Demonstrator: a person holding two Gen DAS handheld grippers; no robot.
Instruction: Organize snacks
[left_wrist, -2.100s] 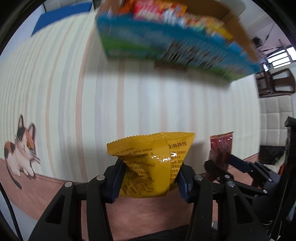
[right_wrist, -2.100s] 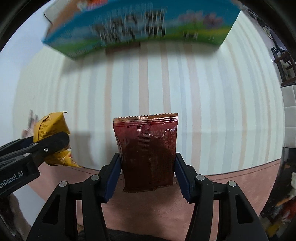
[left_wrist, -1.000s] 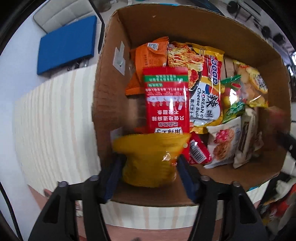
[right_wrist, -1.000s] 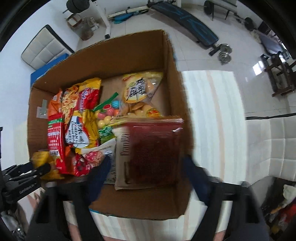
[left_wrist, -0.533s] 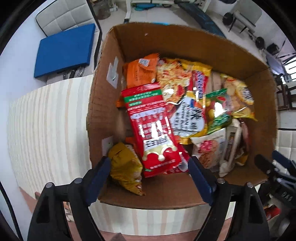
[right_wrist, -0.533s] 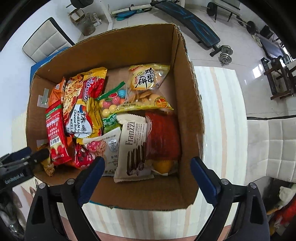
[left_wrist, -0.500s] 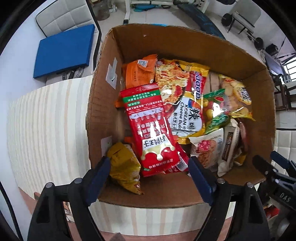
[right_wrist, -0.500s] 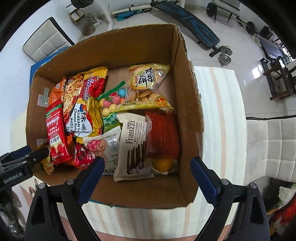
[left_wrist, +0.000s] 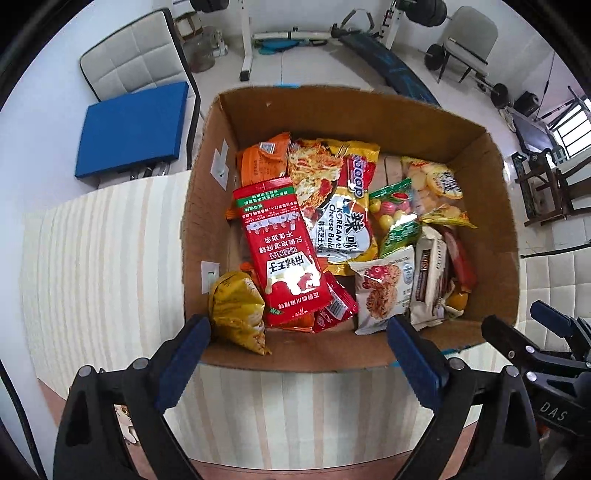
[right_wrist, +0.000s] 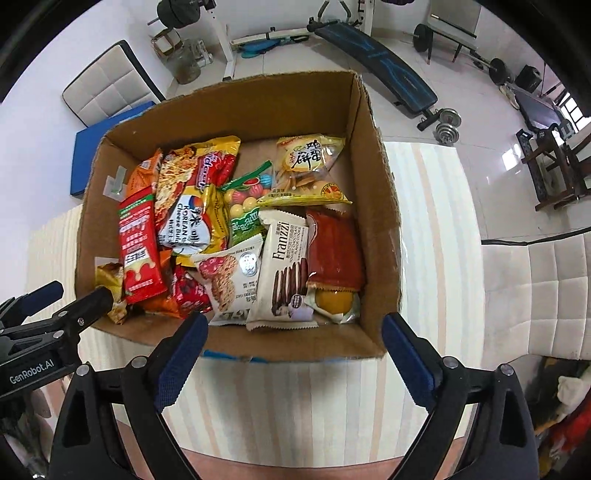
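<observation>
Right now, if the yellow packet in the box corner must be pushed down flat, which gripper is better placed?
Left, probably. The left gripper is open just above the yellow packet, at the left wall of the box. The right gripper, also open, hangs over the other side.

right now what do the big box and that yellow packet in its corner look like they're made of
Box: brown corrugated cardboard, matte, with raw fibrous cut edges and creased walls.
Yellow packet: apparently thin plastic or foil film, glossy; it shows bright glare spots and crinkles.

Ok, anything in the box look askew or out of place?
Nothing spilled or torn. The yellow packet stands crumpled against the cardboard box corner wall, and the red packet lies slanted across others. Just a loose pile.
</observation>
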